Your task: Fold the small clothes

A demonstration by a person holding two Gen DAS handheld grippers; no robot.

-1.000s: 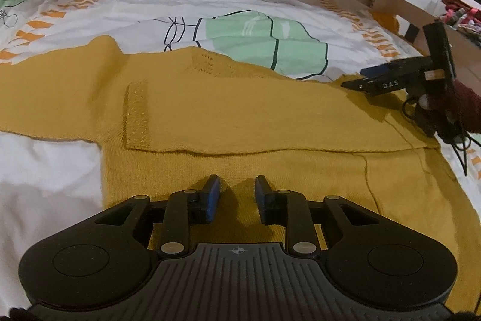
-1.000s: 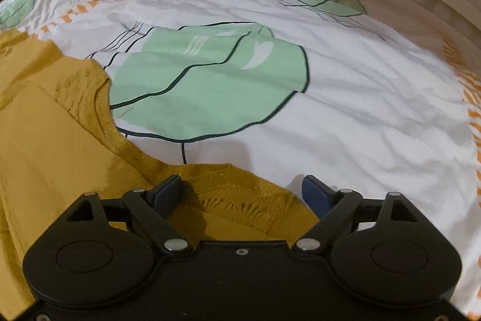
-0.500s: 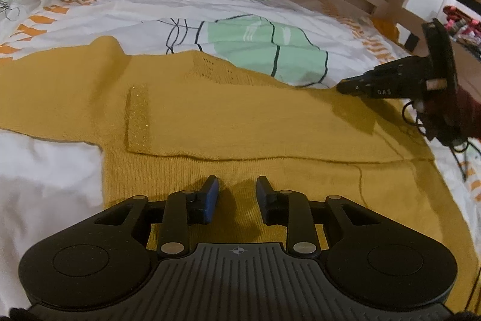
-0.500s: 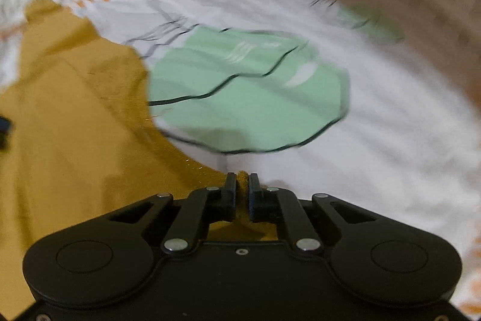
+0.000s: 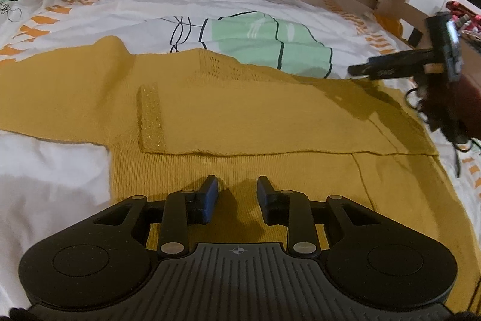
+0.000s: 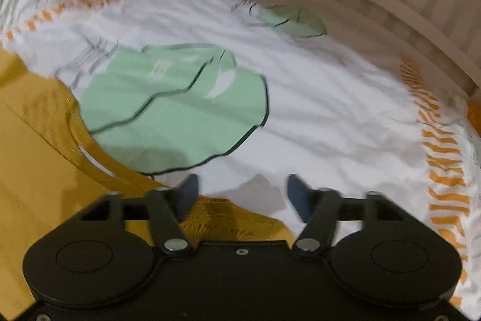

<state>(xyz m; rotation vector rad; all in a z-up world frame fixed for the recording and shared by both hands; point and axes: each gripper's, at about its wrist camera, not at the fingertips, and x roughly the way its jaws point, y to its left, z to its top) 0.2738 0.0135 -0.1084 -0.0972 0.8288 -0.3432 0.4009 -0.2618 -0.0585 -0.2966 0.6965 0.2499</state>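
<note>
Mustard sweater (image 5: pixel 270 122) flat on bedspread (image 5: pixel 150 8), left gripper (image 5: pixel 237 194) parted over hem, right gripper (image 6: pixel 242 194) just opening, grasping nothing

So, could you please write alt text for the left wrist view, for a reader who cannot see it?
A mustard-yellow sweater lies flat on a white bedsheet with green leaf prints, one sleeve folded across its body. The left claw is partly open above the sweater's lower part, holding nothing. The right claw hovers at the right edge.
</note>
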